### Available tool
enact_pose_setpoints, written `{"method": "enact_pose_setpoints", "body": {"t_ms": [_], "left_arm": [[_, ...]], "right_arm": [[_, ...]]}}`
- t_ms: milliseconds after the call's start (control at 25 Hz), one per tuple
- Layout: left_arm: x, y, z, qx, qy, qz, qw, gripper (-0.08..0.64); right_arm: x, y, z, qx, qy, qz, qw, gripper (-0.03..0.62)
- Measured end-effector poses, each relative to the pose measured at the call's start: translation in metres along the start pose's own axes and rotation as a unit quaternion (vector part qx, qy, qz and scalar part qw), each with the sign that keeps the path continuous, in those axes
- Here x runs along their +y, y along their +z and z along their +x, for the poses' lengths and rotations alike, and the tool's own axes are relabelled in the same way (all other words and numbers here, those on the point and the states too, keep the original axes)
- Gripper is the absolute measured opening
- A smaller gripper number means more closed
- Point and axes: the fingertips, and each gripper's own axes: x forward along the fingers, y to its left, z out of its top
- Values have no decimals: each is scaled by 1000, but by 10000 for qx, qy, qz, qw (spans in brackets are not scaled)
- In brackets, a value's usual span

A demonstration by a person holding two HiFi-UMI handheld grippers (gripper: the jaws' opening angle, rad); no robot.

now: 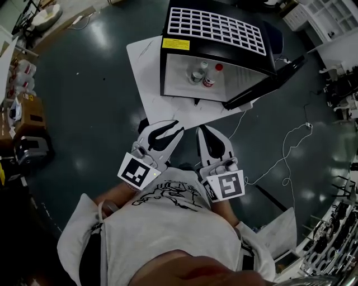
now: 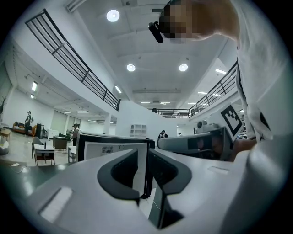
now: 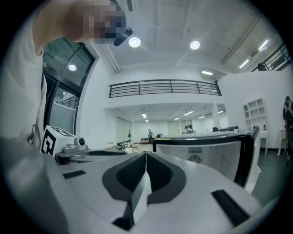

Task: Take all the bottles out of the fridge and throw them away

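Note:
A small black-and-white fridge (image 1: 215,50) stands on a low white table (image 1: 146,72) with its door (image 1: 267,82) swung open to the right. Inside stand two bottles side by side: a clear one (image 1: 197,72) and a red-capped one (image 1: 211,76). Both grippers are held level in front of the person's chest, short of the table and pointing at the fridge. My left gripper (image 1: 177,128) has its jaws a narrow slit apart with nothing between them; the fridge (image 2: 110,148) shows past its jaws (image 2: 147,160). My right gripper (image 1: 203,130) is shut and empty (image 3: 145,160), with the fridge (image 3: 206,153) ahead at the right.
A white cable (image 1: 285,151) trails over the dark floor right of the table. Boxes and gear (image 1: 25,120) sit at the left edge, white shelving (image 1: 321,14) at the upper right. Distant people and furniture show in the hall behind the fridge.

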Motion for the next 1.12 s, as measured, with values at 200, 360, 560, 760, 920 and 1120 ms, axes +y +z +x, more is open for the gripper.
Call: {"method": "enact_pose_setpoints", "body": {"t_ms": [200,360,560,760,920,1120], "left_arm": [[9,1,9,-40,33,-37,10000,63],[12,-1,26,-9,35,-118,9999,69],[9,-3,53,26,75,-86,9999,85],[11,-16,73,96,229,-55,9997,94],[26,-28,99,-27,226,338,9992,103],[52,-58,130,230,351,387,9984,123]], "right_arm": [[-11,0,10,-9,-21,-3,10000,11],[-29,-1,14,-2,-58,5,10000,11],[-52,-4,12,34,-54,-46,10000,9],[-68,-13,8,63,-18,-135,9999,9],[-85,-24,13,90,-17,-210,9997,9],[-106,-41,28,106,-73,-353,9993,9]]}}
